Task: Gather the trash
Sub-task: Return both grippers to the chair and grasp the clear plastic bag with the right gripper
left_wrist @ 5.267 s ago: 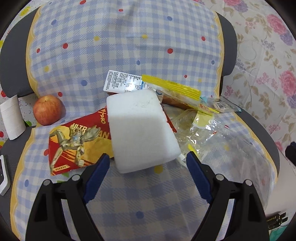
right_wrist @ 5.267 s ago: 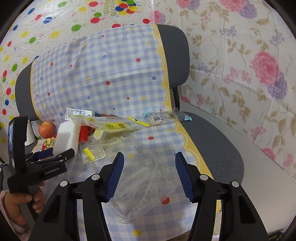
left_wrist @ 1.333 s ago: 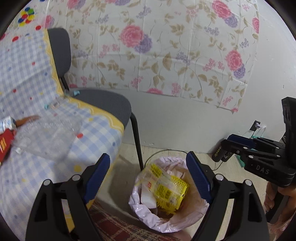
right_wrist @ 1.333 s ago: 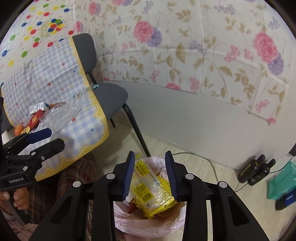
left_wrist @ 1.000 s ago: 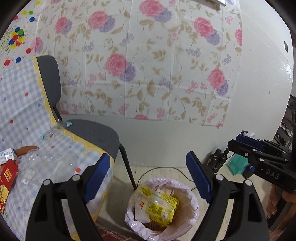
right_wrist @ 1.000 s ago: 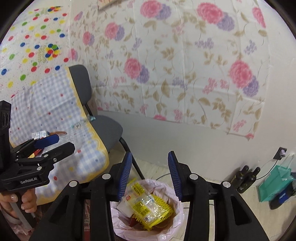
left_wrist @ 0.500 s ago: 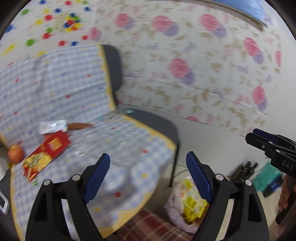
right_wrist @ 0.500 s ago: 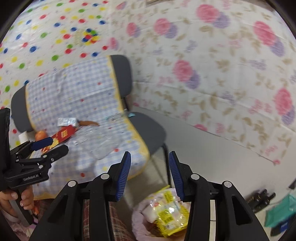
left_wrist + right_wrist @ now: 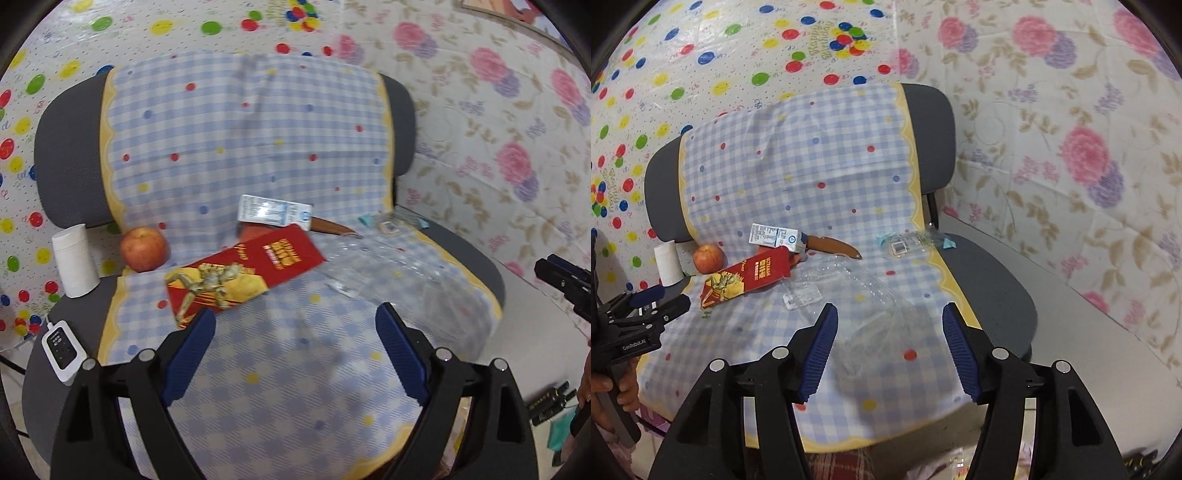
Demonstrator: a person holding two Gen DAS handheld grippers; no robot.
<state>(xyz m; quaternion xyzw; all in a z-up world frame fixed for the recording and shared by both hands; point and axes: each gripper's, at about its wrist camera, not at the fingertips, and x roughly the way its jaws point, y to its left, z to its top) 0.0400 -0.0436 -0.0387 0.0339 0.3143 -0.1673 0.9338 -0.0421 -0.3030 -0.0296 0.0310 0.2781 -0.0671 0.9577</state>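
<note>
On the checked cloth (image 9: 288,376) over the chair lie a red card box (image 9: 243,275) (image 9: 748,277), a white carton (image 9: 275,214) (image 9: 777,236), clear crumpled plastic (image 9: 391,266) (image 9: 864,291) and a small clear wrapper (image 9: 907,242) at the back right. My left gripper (image 9: 295,325) is open and empty, above the seat's front, just short of the red box. My right gripper (image 9: 888,325) is open and empty, over the clear plastic. The left gripper also shows in the right wrist view (image 9: 653,304).
A red apple (image 9: 144,249) and a white roll (image 9: 75,260) sit at the seat's left. A brown knife (image 9: 833,245) lies behind the carton. A white remote (image 9: 62,345) lies at the left edge. The floral wall (image 9: 1071,147) stands to the right.
Both grippers have swung from the pink-bagged trash bin on the floor back to the chair. The right gripper let go of the yellow wrapper into the bin and opened wider.
</note>
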